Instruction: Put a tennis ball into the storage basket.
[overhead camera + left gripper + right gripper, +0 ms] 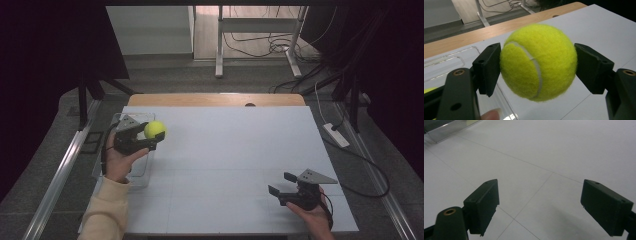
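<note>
Item: tennis ball (155,129), yellow-green, felted, one white seam showing. Location: held clear above the left part of the surface, at the near-right edge of a clear plastic tray (141,169).

Left gripper (148,136): jaws were clamped on the ball, one pad on each side, seen close in the left gripper view (537,61). Ball looked centred between the pads, grip apparently firm.

Right gripper (282,184): jaws stood wide, nothing between them; hovered low over the near-right part of the surface, well apart from the ball.

Step in hand, as judged: carrying the ball away from the tray, lifted and in transit. Next move, as judged: bring the ball across the surface to a set-down spot or to the waiting right gripper, lower it steadily, then ease the jaws apart; a round ball was likely to roll once freed.

Surface (240,150): white board with faint seam lines, wooden strip along the far edge.

Room: dim; dark curtains at both sides, grey floor, white desk frame (260,35) beyond, loose cables (260,47), a power strip (336,135) on the floor at right.
</note>
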`<action>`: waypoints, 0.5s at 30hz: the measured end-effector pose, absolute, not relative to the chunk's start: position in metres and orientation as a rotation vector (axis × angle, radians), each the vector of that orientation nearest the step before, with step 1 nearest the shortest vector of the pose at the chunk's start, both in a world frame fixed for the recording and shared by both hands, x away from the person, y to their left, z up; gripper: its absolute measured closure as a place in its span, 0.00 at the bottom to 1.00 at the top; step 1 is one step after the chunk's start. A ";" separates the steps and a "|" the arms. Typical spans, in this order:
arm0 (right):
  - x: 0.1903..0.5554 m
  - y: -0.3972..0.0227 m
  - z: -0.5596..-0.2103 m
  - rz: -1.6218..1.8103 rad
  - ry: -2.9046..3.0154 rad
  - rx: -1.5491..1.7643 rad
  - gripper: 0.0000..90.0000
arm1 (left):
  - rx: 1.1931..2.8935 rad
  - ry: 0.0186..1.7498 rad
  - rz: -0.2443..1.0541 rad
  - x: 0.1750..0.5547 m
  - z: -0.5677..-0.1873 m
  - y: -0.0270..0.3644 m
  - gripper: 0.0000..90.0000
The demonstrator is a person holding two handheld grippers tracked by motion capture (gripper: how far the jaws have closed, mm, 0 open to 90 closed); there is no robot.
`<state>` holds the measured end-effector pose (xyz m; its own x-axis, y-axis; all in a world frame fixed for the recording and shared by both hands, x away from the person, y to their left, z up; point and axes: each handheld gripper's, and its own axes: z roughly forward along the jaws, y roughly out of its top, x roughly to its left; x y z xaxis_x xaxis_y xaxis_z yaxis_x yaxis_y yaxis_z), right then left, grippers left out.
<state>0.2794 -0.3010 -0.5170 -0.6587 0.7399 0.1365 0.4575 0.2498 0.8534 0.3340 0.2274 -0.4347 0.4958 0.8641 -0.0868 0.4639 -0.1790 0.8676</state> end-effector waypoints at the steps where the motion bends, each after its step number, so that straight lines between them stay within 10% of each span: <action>1: 0.279 -0.301 -0.517 1.368 2.233 1.108 0.17 | 1.815 1.115 0.545 0.334 -0.435 0.229 0.30; 15: 0.279 -0.301 -0.517 1.366 2.233 1.108 0.17 | 1.789 1.169 0.569 0.331 -0.436 0.247 0.30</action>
